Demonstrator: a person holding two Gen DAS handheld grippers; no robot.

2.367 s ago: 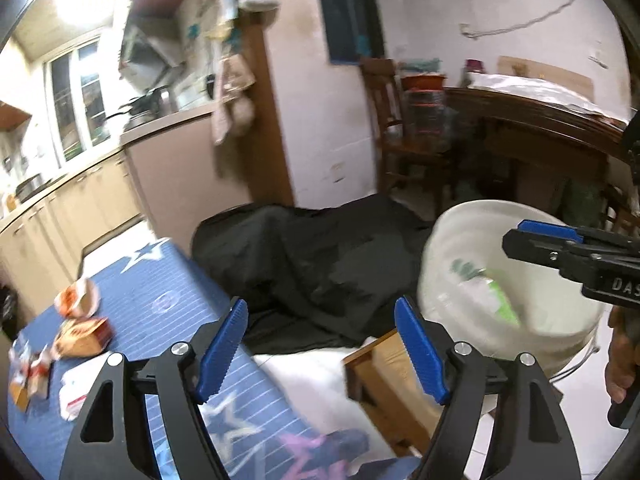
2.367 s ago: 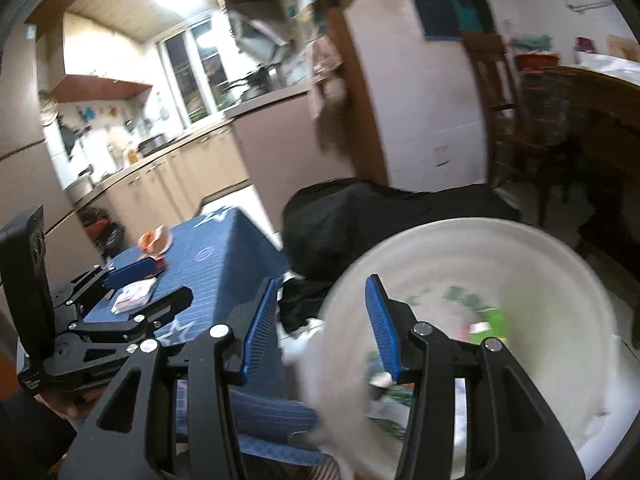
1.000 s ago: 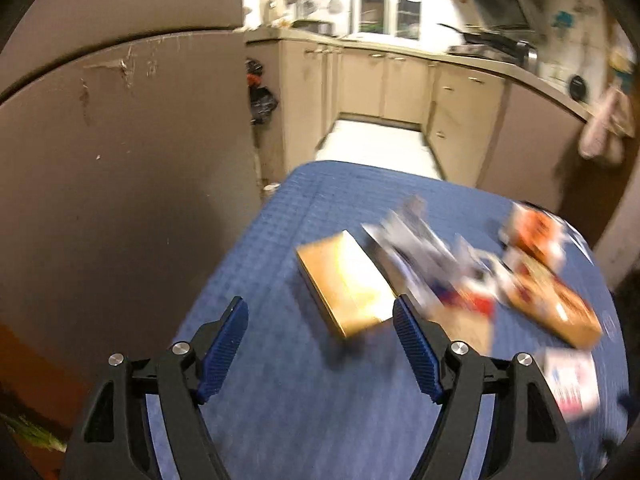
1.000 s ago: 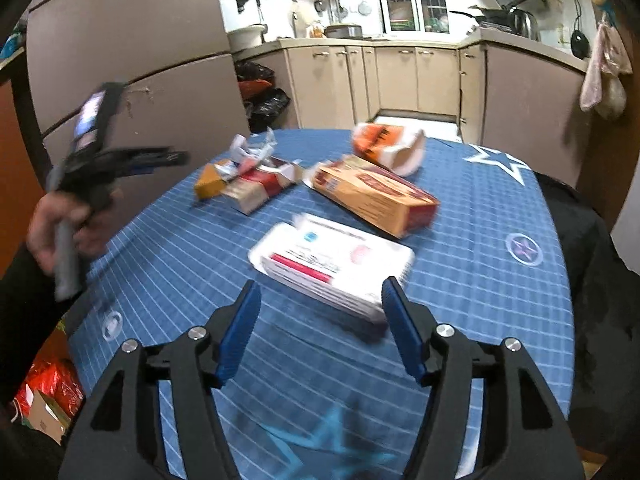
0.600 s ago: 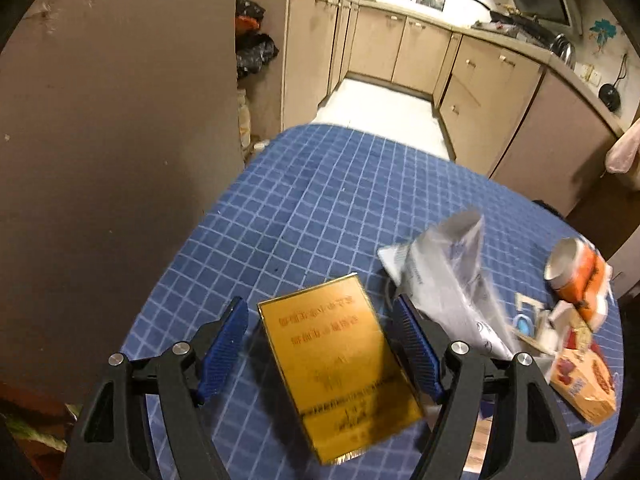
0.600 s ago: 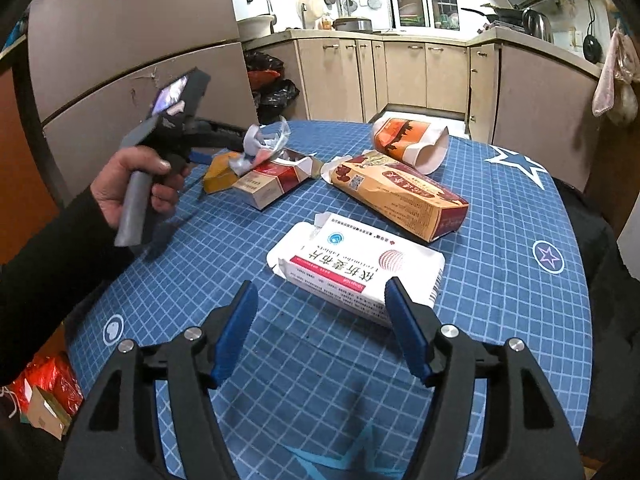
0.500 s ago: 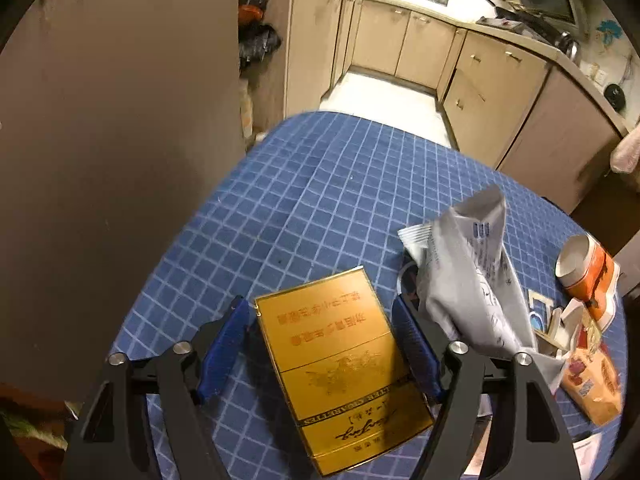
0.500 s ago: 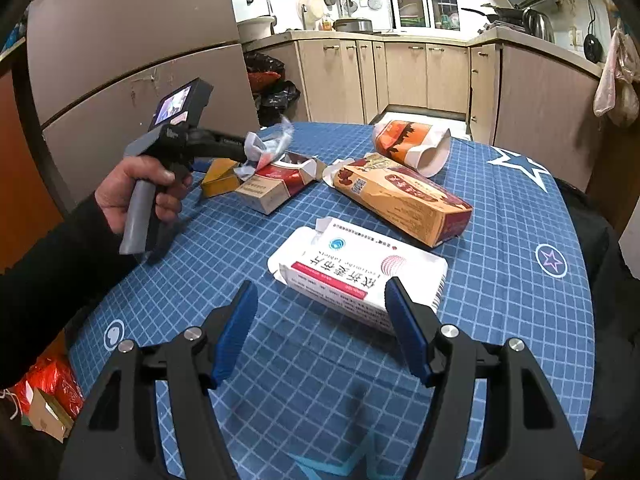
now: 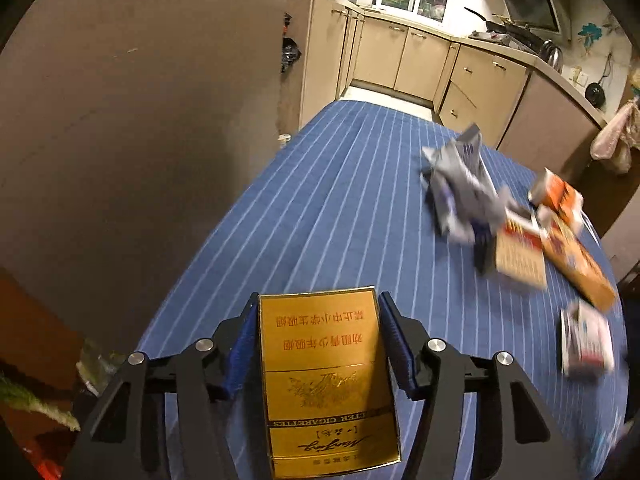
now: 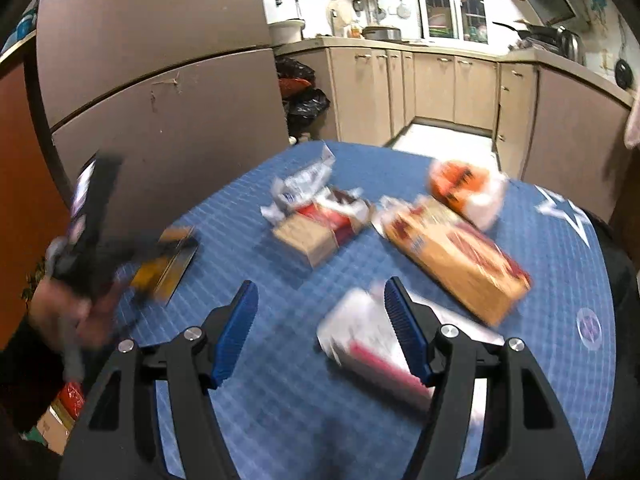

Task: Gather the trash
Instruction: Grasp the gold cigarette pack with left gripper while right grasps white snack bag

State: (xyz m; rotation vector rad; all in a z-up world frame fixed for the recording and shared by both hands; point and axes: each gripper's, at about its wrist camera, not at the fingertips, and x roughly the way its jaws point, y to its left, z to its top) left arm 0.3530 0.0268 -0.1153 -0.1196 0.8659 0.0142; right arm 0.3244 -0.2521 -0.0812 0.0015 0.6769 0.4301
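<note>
Left jaws clamp gold box (image 9: 326, 376) lettered "CIGARETTES"; right jaws gape.

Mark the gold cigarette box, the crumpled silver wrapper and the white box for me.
gold cigarette box (image 9: 326, 380): left wrist view, middle of its top face.
crumpled silver wrapper (image 9: 460, 182): left wrist view, middle of the crumple.
white box (image 10: 366, 340): right wrist view, its top face.

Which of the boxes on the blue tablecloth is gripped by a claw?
The gold cigarette box, pinched between the left claw's blue pads. The white carton, long orange box and red-and-tan box lie ungripped.
</note>
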